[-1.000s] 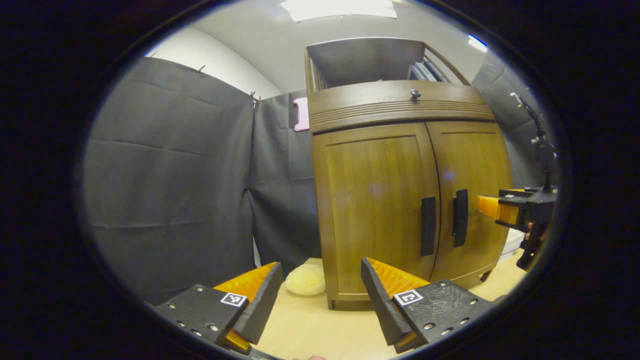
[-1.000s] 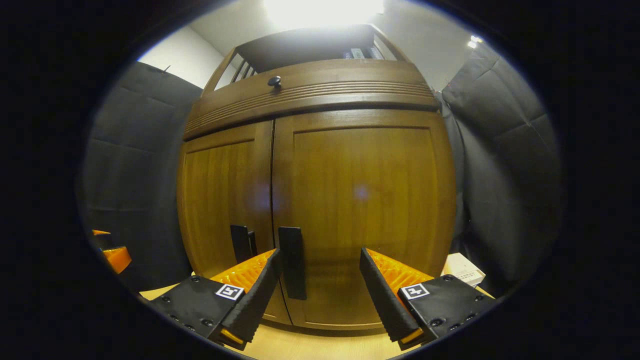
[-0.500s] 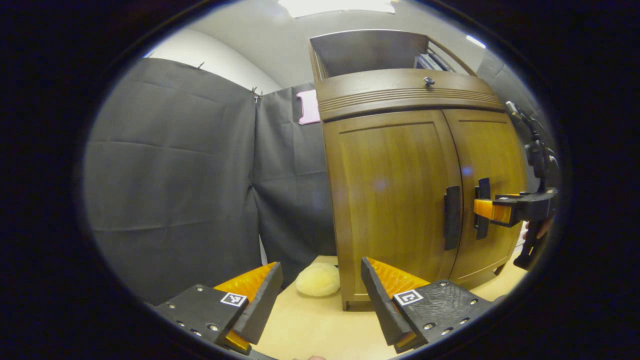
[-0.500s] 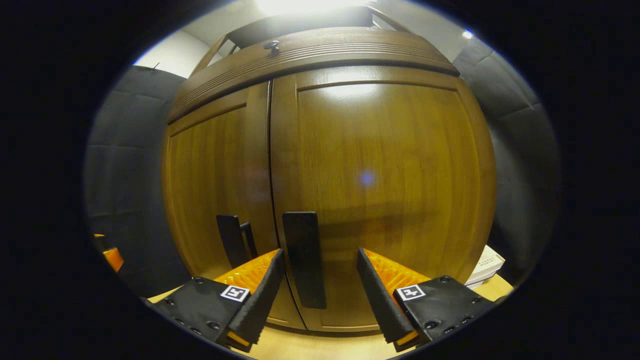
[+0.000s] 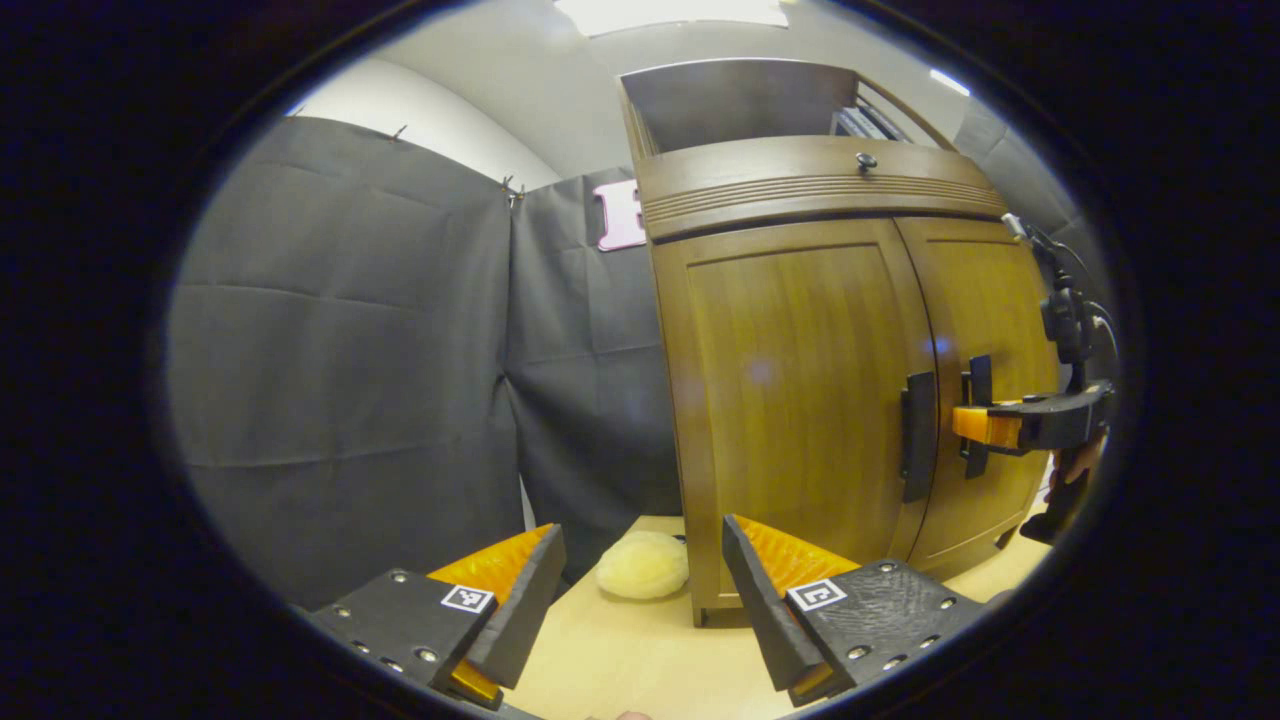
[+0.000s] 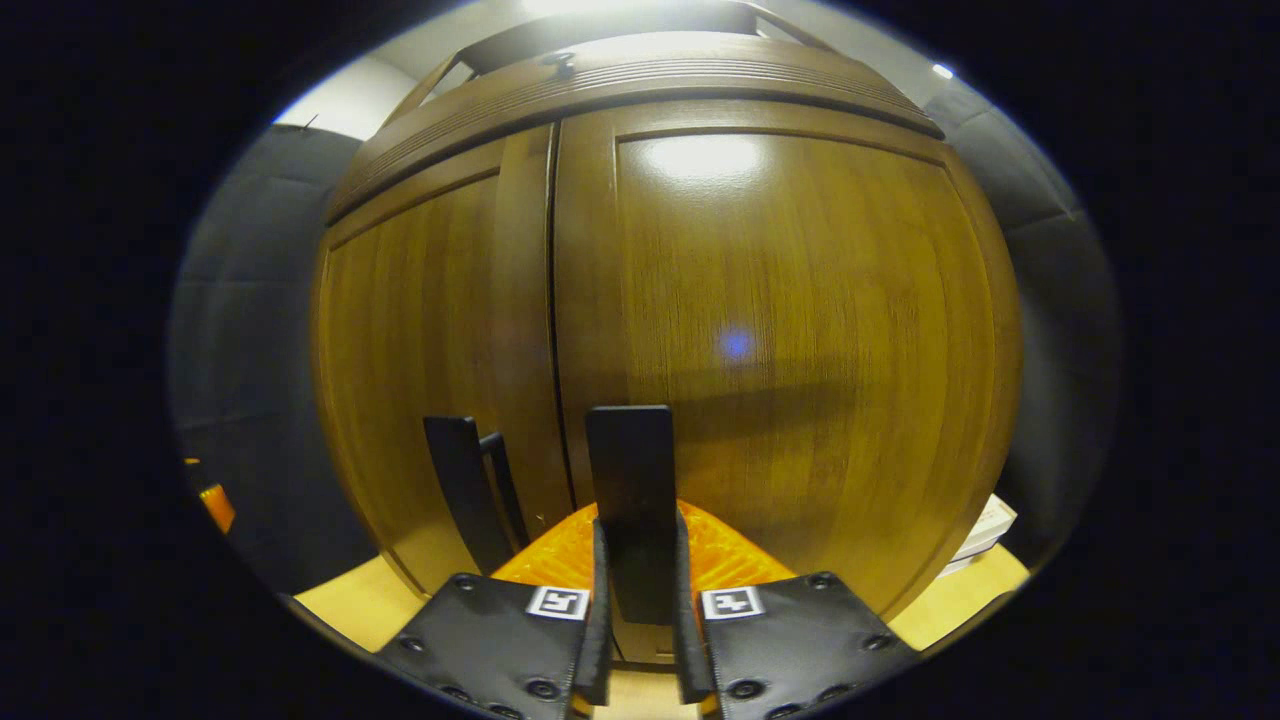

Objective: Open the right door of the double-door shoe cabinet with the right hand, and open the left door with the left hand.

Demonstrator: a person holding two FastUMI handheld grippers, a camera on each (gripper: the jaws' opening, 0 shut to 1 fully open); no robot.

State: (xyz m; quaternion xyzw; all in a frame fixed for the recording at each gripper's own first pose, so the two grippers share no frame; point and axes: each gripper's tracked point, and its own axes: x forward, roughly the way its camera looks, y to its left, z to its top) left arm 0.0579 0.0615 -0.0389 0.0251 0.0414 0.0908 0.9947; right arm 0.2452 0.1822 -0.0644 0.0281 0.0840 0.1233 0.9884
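Shoe cabinet's (image 6: 760,330) flat black handle (image 6: 632,500) sits clamped in right tool (image 6: 638,600).

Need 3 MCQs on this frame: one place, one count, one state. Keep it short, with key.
1. Where is the yellow fluffy ball?
A. on top of the shoe cabinet
B. on the table beside the shoe cabinet's left side
C. between the left tool's fingers

2. How many black door handles are on the cabinet front?
A. one
B. two
C. four

3. What is the right tool doing?
A. closed on the right door handle
B. open, apart from the doors
C. holding the top knob

Answers: 1 B, it lies on the tabletop by the cabinet's base; 2 B, one on each door; 3 A, both fingers press the handle's sides.
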